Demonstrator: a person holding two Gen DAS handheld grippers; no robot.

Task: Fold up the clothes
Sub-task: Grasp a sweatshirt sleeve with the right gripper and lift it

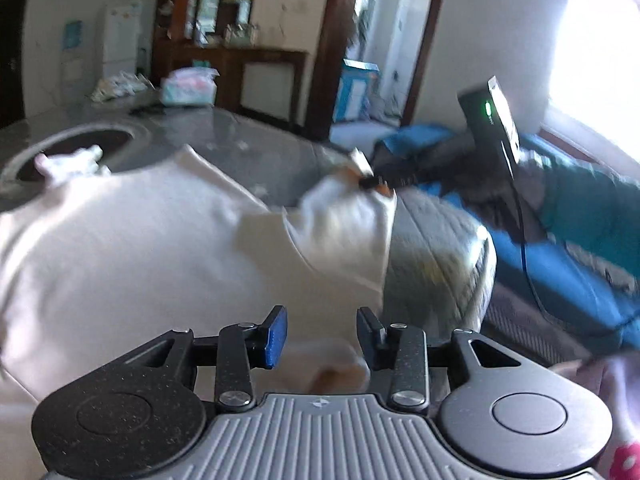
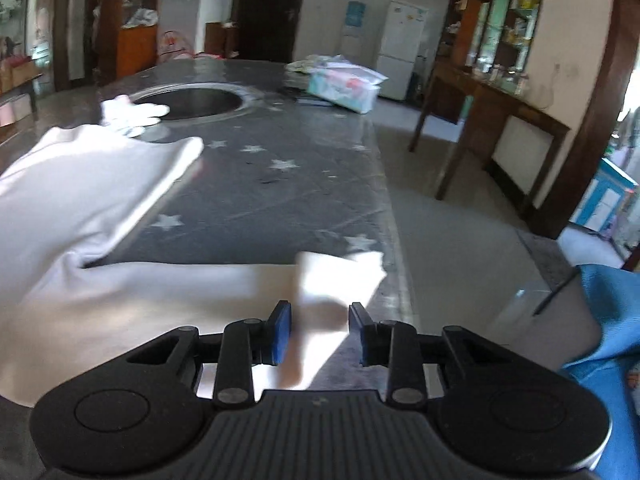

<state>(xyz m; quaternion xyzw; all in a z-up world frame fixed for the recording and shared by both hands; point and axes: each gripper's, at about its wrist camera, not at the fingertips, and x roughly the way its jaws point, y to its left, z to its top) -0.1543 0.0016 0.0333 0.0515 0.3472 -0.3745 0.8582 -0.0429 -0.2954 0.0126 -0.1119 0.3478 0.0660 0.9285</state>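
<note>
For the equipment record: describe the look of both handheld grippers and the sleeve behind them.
Each gripper, left and right, has matte black speckled linkage arms, round pivot discs, a ribbed grey body and blue finger pads. The right unit carries a black box with a green light and a cable. The sleeve is teal.

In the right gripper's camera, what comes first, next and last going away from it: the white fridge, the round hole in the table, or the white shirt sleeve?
From the right gripper:
1. Sleeve, just ahead of the fingers, at the table's right edge.
2. Hole, farther up the table, left.
3. Fridge, by the far wall, right of centre.
</note>
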